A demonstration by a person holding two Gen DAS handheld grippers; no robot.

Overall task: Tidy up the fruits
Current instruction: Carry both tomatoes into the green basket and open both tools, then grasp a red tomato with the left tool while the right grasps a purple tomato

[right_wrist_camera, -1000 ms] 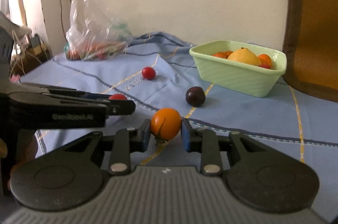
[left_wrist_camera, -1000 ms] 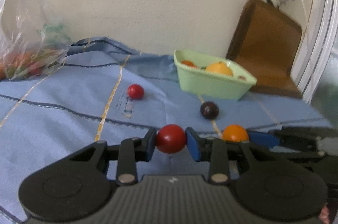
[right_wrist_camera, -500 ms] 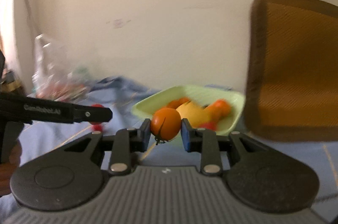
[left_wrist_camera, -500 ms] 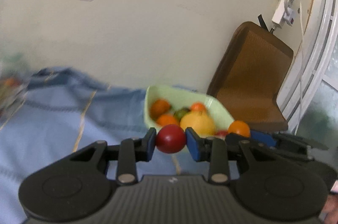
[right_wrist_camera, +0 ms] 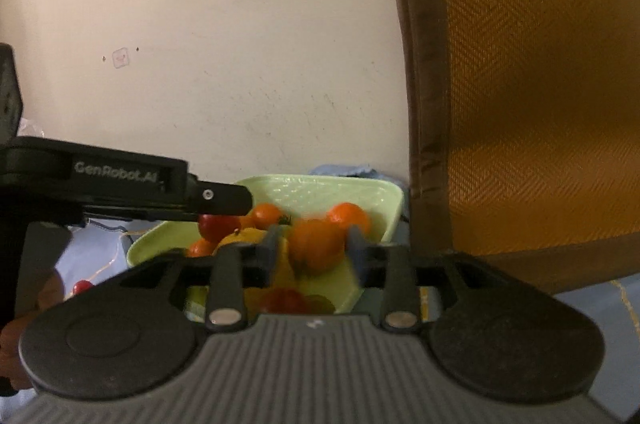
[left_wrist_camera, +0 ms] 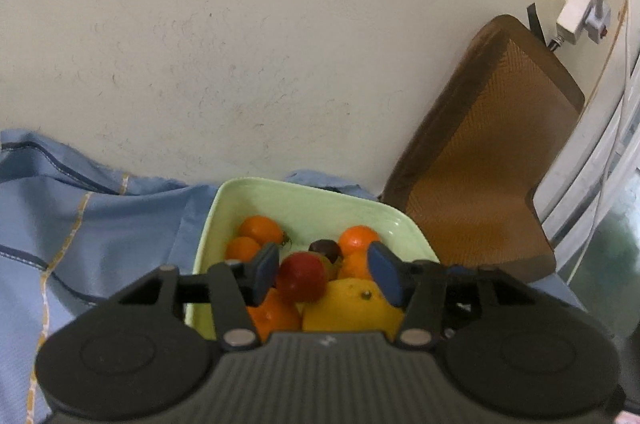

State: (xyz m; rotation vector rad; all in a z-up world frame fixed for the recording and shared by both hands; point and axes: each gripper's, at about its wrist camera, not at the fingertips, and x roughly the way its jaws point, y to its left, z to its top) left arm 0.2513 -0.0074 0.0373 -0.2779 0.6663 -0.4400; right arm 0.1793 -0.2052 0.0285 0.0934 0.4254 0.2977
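The red tomato (left_wrist_camera: 301,277) is dropping free between my left tongs (left_wrist_camera: 325,274), which have just been opening over the green bowl (left_wrist_camera: 316,200). The orange tomato (right_wrist_camera: 318,245) is loose between my right tongs (right_wrist_camera: 314,253), also just parting above that bowl. A lemon (left_wrist_camera: 352,308) and oranges are crowding the bowl. A brown chair (right_wrist_camera: 532,96) is standing just right of it.
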